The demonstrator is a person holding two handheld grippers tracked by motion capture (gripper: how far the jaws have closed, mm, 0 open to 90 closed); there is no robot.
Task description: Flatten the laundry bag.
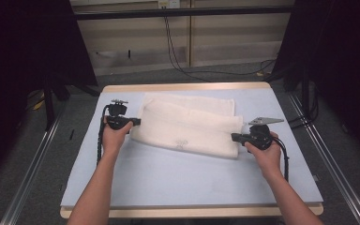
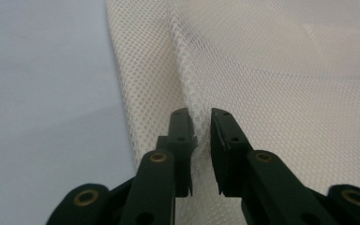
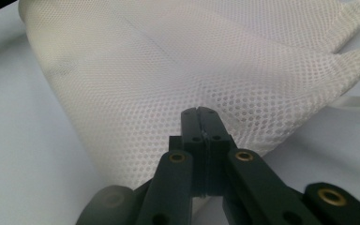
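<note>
Mesh cloth lies folded across the middle of the desk, nearer its far edge. At the cloth's left end the left gripper has its jaws a narrow gap apart with a raised fold between them — at the right end the right gripper is closed tight, pinching the cloth's edge.

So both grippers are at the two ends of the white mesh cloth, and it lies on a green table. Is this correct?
Not quite: the table is pale blue, not green, as the high view shows. The rest holds: the left gripper and right gripper are at the two ends of the white mesh cloth.
</note>
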